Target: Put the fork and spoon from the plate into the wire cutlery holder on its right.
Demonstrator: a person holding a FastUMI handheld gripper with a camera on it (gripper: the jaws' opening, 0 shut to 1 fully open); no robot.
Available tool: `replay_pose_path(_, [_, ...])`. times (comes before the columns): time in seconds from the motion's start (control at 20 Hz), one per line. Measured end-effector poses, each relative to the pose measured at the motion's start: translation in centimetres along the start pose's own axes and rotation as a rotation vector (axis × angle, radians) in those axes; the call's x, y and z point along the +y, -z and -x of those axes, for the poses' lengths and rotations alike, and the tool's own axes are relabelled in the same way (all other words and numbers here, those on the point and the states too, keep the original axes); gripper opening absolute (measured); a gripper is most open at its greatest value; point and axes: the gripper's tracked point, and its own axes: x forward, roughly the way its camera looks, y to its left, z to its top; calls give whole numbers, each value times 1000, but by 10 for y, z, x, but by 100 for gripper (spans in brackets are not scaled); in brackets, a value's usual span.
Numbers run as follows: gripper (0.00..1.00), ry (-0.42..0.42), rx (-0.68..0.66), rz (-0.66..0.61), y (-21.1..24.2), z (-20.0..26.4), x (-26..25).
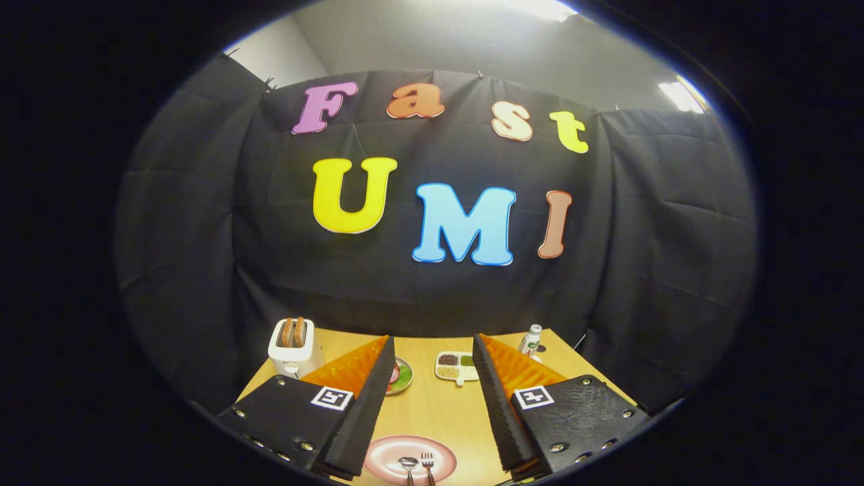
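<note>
in the gripper view, the gripper (433,351) stood with its two fingers spread wide, nothing held between them, the tips apart above a wooden table (432,412). down between the finger bases, at about six o'clock from the gap, sat a pink plate (385,453). on it lay the spoon (408,464) and, just beside it at its three o'clock, the fork (428,463), both with their heads pointing toward twelve o'clock and their handles running off toward six. neither finger touched the plate or the cutlery; the plate lay low between the fingers, nearer their bases than their tips.

farther across the table, beyond the fingertips, a white toaster (294,346) with two slices of bread in its slots stood at about ten o'clock from the plate, outside the left finger. a small green dish (403,376) was partly hidden behind that finger's tip. at roughly twelve to one o'clock from the plate lay a white divided tray (456,366) holding small portions of grains or beans in separate compartments. a small white bottle (531,339) stood at about one o'clock, just past the right finger's tip near the table's far edge. the wire cutlery holder could not be made out
</note>
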Motion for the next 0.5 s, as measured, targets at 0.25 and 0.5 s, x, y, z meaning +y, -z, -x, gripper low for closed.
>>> replay_pose_path(0.25, [72,11,222,59,75,-6,9])
replay_pose_path(0.5, [72,20,421,90,145,-6,16])
